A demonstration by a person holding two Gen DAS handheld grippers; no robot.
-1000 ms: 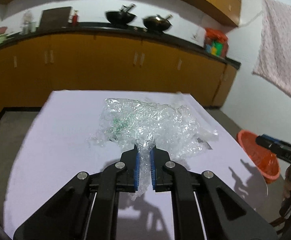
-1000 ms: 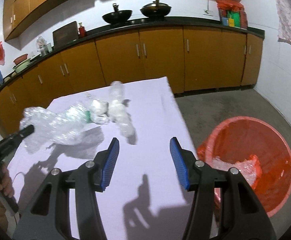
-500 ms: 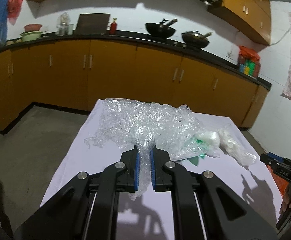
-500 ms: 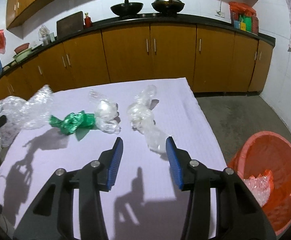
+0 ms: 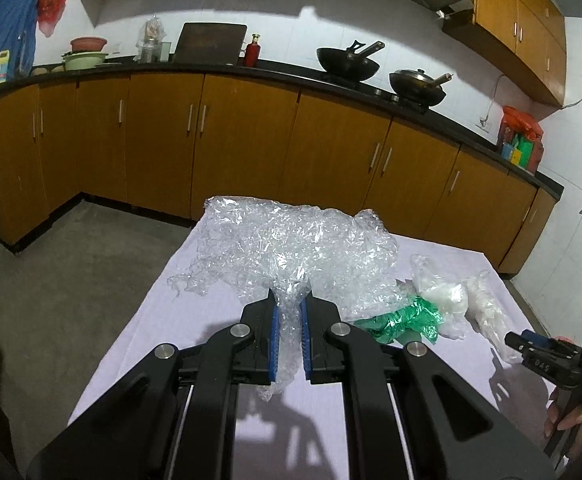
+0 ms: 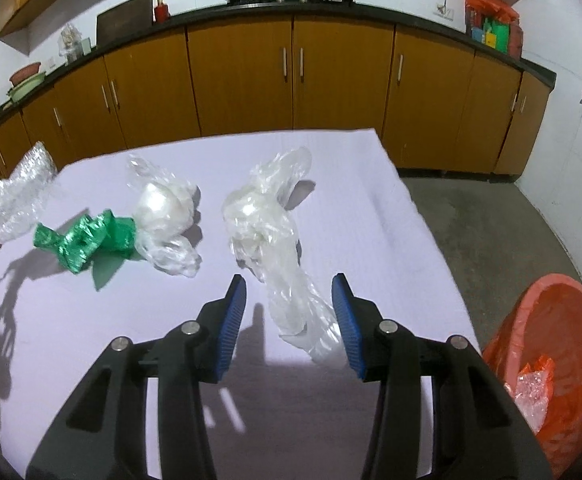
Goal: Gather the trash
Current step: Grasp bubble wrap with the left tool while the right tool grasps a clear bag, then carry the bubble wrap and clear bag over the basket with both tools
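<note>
Right gripper (image 6: 289,322) is sitting nearest, jaws partly apart and closing, with the near tail of a long clear plastic bag (image 6: 269,236) lying between the blue pads; the pads are not pressing it yet. That bag is lying on the lilac table (image 6: 91,360), stretching away toward the far edge. It is looking very light, soft and slippery, so pinching the bunched, twisted part should be holding better than a single loose film edge, which could be sliding out.

Left gripper (image 5: 289,344) is nearly closed, pinching a neck of crumpled bubble wrap (image 5: 291,244); the sheet is billowing out just beyond the pads, looking featherlight and springy.

Further left on the table, a second clear bag with a white wad (image 6: 163,216) is touching a crumpled green foil wrapper (image 6: 87,240). Both are looking light and crushable; grabbing the thickest lump looks easiest.

At near right, on the floor below the table edge, an orange bin (image 6: 551,344) is already holding some plastic scraps.

Far behind, the brown cabinets (image 6: 243,80) are running under a dark counter with two woks.
</note>
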